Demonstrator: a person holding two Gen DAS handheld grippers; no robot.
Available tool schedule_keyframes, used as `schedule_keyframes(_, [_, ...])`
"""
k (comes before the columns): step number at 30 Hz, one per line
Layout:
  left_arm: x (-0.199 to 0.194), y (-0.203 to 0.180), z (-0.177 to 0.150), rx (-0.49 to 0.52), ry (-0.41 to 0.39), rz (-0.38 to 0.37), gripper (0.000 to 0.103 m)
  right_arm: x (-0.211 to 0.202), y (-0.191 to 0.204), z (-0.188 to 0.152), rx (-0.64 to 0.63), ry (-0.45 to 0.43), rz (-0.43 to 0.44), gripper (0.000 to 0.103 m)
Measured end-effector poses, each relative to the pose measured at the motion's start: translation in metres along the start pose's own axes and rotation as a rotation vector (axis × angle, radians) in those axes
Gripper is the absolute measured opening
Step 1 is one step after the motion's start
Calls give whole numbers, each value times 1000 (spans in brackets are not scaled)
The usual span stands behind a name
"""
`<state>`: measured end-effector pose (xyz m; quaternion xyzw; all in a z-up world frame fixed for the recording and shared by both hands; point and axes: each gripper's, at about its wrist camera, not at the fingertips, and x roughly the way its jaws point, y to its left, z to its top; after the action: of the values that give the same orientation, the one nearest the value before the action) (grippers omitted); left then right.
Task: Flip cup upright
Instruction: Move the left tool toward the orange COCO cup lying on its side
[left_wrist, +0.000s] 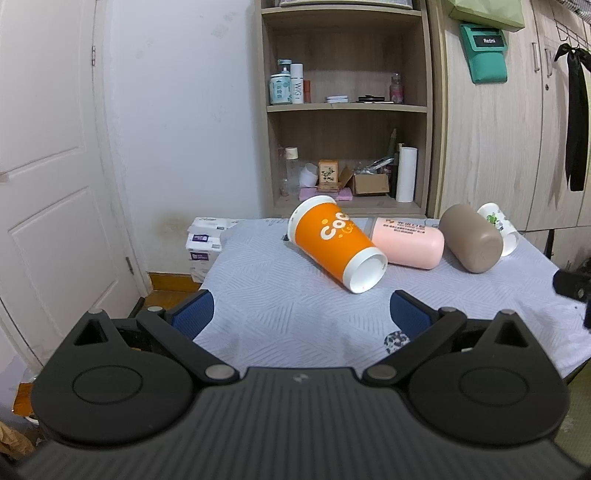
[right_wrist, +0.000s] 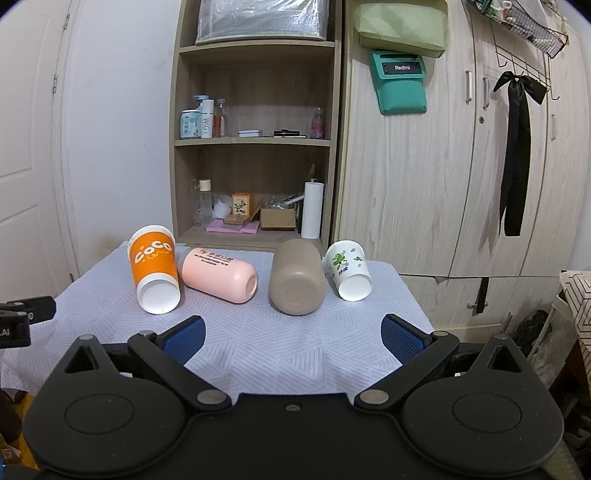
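Several cups lie on their sides in a row on the table's pale patterned cloth (right_wrist: 258, 343), bases toward me: an orange paper cup (left_wrist: 334, 245) (right_wrist: 154, 269), a pink cup (left_wrist: 408, 242) (right_wrist: 218, 275), a brown cup (left_wrist: 471, 238) (right_wrist: 297, 277) and a white flowered cup (left_wrist: 498, 229) (right_wrist: 349, 269). My left gripper (left_wrist: 301, 314) is open and empty, short of the orange cup. My right gripper (right_wrist: 293, 338) is open and empty, short of the brown cup. Each gripper's body shows at the edge of the other's view.
An open wooden shelf (right_wrist: 255, 140) with bottles, boxes and a paper roll stands behind the table. A wardrobe (right_wrist: 443, 166) is at the right, a white door (left_wrist: 55, 184) at the left. Stacked cartons (left_wrist: 203, 243) sit by the table's far left corner.
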<state>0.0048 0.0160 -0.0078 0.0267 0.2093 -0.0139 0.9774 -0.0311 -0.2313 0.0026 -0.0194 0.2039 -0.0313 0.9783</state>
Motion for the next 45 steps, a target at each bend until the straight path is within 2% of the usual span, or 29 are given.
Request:
schedule_keyframes(5, [25,8,22,-30,55,-87,103,8,4,4,-28,7,36,103])
schedule_keyframes(9, [58,22,41,-119,78,-140,103,20,7,13,-23,9,94,103])
schedule_keyframes(13, [101,31,50,-207,149,-147,101,35,13,18,-46,12,135,103])
schedule_keyframes(17, [142,31,52,-301,230,-171,100,48,19,21,-86,15,140,103])
schedule_keyframes(25, [201,16,49,-363,291,-174,100,73,22,22,-93,39,176,103])
schedule_keyframes(38, [224,20,43,-435,348,-198,99,95,13,18,-63,77,211,103])
schedule_keyframes(43, [221,20,42,-447,338,-226,87,100,13,16,-60,88,211,103])
schedule_keyframes(45, [219,19,42,-455,331,-244,77,101,14,15,-60,89,210,103])
